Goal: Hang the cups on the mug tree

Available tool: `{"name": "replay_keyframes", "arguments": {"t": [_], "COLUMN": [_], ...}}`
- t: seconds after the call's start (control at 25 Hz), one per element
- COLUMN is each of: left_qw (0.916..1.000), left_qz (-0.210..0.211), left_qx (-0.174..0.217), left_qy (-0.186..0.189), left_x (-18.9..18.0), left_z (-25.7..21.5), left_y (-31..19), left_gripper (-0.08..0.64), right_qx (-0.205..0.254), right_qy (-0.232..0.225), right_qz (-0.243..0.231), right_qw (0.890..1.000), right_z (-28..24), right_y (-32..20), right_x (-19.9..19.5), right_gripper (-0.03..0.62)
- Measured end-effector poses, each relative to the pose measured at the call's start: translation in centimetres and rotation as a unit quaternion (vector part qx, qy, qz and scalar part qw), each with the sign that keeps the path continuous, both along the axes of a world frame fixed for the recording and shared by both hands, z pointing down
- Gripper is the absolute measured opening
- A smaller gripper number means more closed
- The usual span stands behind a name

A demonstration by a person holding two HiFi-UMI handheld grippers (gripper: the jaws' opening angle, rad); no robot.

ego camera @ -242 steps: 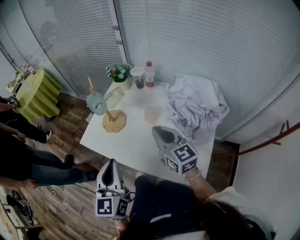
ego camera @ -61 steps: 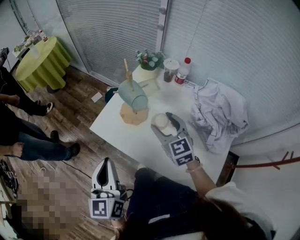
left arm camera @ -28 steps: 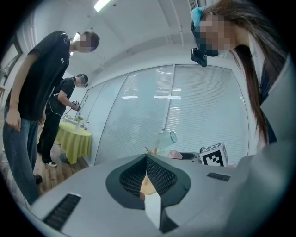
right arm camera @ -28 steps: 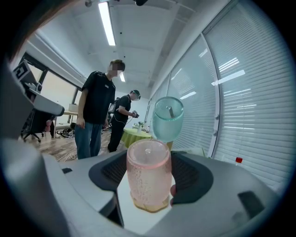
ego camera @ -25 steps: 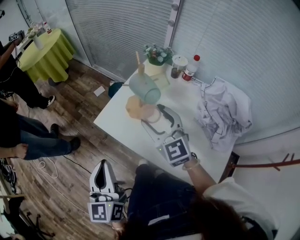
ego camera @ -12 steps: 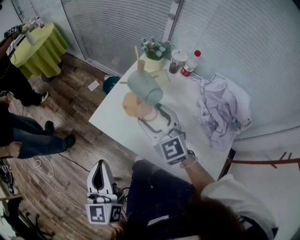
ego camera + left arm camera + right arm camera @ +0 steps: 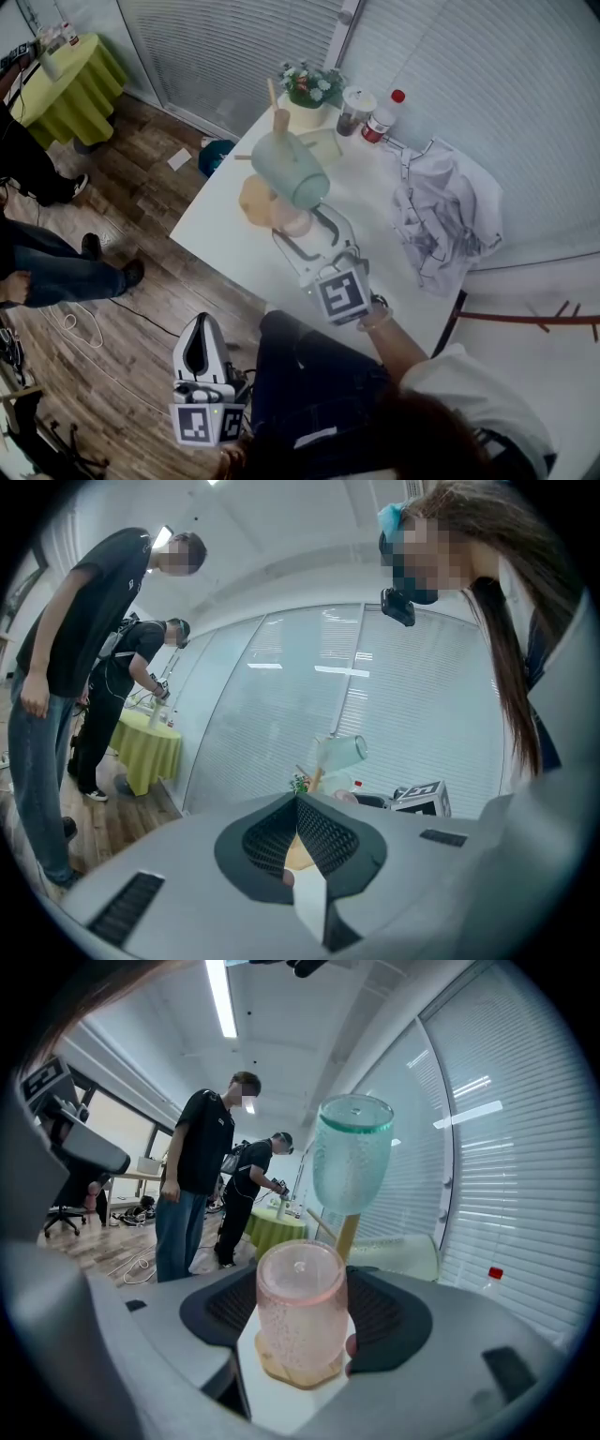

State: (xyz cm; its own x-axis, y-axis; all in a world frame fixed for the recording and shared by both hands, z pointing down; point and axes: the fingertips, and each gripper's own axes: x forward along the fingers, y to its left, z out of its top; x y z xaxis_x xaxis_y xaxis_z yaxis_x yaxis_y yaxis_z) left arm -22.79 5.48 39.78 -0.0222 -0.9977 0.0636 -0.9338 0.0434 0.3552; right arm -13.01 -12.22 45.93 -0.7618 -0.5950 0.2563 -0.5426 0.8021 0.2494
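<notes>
Holding a pink cup (image 7: 300,1321) tightly between its two jaws, the right gripper (image 7: 300,225) hovers over the white table (image 7: 225,253), just beside the mug tree (image 7: 255,199). In the head view the pink cup is at 11 o'clock from the gripper's marker cube, near the wooden base of the tree and just under a green cup (image 7: 292,171) that hangs on the tree. In the right gripper view the green cup stands at 12 o'clock above the pink one, and a clear cup (image 7: 405,1255) is at 2 o'clock, behind the stem. I cannot tell if this clear cup hangs on a peg or lies on the table. The handle of the pink cup does not show in any view.

The left gripper (image 7: 200,349) is low at 7 o'clock in the head view, off the table and over the wooden floor. Its jaws are pressed together with nothing between them.

I judge that the step in hand is to bring the pink cup to a free peg. One thin peg (image 7: 241,157) sticks out at 9 o'clock from the green cup. The next move probably calls for lifting and turning the pink cup so that its handle meets such a peg, without knocking the green cup, and only then loosening the jaws.
</notes>
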Motion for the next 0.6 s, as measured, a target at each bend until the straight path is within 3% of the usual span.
{"name": "replay_keyframes", "arguments": {"t": [0.6], "left_qw": [0.9993], "left_qz": [-0.005], "left_qx": [-0.036], "left_qy": [0.003], "left_x": [-0.7], "left_z": [2.5], "left_y": [0.3], "left_gripper": [-0.003], "right_qx": [0.003], "right_qy": [0.016], "right_qz": [0.005], "right_qw": [1.0], "right_z": [1.6], "right_y": [-1.0], "right_x": [-0.8], "right_gripper": [0.301]}}
